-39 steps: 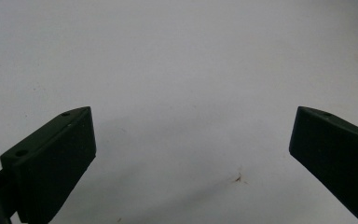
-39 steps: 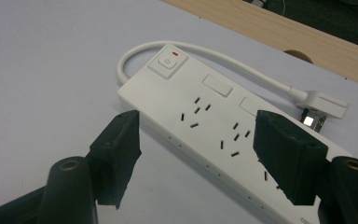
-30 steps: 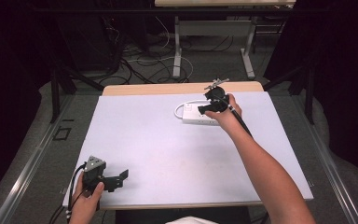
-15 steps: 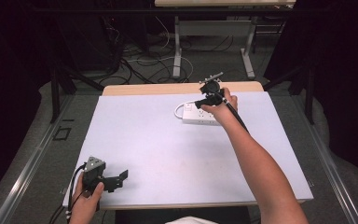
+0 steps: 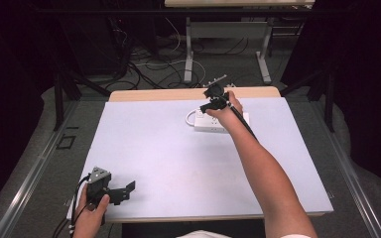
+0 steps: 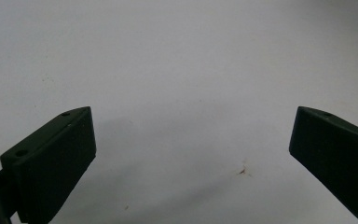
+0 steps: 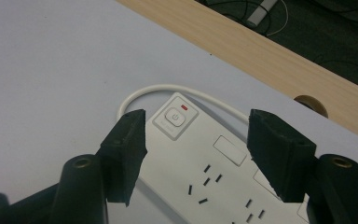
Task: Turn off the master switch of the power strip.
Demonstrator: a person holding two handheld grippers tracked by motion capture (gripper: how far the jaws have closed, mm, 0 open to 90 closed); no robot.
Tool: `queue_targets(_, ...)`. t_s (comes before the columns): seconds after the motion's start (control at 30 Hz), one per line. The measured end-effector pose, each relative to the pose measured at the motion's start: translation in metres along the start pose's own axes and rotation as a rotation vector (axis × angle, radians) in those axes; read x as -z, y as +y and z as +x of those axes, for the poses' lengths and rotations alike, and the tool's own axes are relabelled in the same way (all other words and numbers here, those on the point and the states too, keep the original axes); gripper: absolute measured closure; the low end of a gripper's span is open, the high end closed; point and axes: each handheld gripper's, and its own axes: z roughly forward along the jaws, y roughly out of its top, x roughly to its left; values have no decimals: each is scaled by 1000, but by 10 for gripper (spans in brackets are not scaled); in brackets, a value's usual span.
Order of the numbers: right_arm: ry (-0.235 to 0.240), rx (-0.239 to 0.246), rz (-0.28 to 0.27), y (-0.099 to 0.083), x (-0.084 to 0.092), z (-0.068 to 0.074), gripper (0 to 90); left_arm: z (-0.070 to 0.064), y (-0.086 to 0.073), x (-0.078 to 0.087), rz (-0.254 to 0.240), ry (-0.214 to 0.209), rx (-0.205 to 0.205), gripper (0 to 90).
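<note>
We find the power strip (image 5: 217,123) at the far middle of the table (image 5: 168,163), close to the wooden edge (image 5: 154,94), its long axis running left to right in the high view. The right gripper (image 5: 213,99) hangs directly over the strip's left end, jaws spread wide and holding nothing. In the right gripper view the switch (image 7: 175,117), with a small red light beside it, lies between and just ahead of the jaw tips; the white cord (image 7: 144,93) loops out from that same end. The left gripper (image 5: 121,191) rests at the near left corner, well apart from the strip, jaws wide and empty over bare table. We judge the right hand alone placed to act.
</note>
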Motion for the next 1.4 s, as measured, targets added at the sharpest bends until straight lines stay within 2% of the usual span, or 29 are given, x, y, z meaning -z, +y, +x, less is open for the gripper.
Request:
queue_targets(0.07, 20, -17, 1, -1, -8, 2, 410, 0, -1, 0, -8, 6, 0, 5)
queue_targets(0.27, 21, -33, 17, -1, -18, 3, 459, 1, -3, 3, -5, 3, 15, 5)
queue_targets(0.4, 29, -60, 18, -2, -26, 2, 520, 2, -4, 4, -9, 2, 22, 5)
queue_targets(0.43, 29, -60, 18, -2, -26, 2, 520, 2, -4, 3, -28, 12, 26, 5)
queue_targets(0.47, 23, -55, 18, -3, -28, 1, 552, 3, -4, 5, -6, 5, 23, 5)
queue_targets(0.67, 34, -62, 22, -3, -34, 0, 627, 3, -5, 5, -8, 7, 27, 5)
queue_targets(0.7, 41, -58, 33, -4, -35, -2, 676, 3, -5, 5, -7, 8, 27, 5)
queue_targets(0.77, 45, -67, 32, -4, -35, -2, 700, 2, -5, 5, -17, 9, 31, 5)
queue_targets(0.83, 35, -64, 35, -4, -36, -3, 759, 3, -6, 6, -5, 8, 28, 6)
queue_targets(0.87, 42, -59, 41, -4, -37, -3, 809, 3, -6, 7, -5, 9, 28, 5)
queue_targets(1.0, 54, -51, 34, -5, -39, -3, 870, 4, -6, 7, -8, 14, 31, 5)
queue_targets(1.03, 70, -56, 37, -5, -40, -3, 888, 4, -7, 7, -9, 14, 33, 5)
queue_targets(1.1, 65, -43, 49, -5, -41, -2, 900, 4, -7, 7, -9, 14, 31, 5)
queue_targets(1.13, 62, -40, 35, -5, -42, -2, 900, 4, -7, 7, -9, 15, 32, 5)
queue_targets(1.33, 83, -59, 40, -6, -45, 3, 900, 5, -7, 6, -6, 10, 36, 5)
queue_targets(1.37, 76, -39, 42, -6, -45, 2, 900, 5, -7, 6, -6, 10, 35, 5)
queue_targets(1.4, 90, -50, 55, -6, -45, 4, 900, 4, -7, 6, -10, 11, 34, 5)
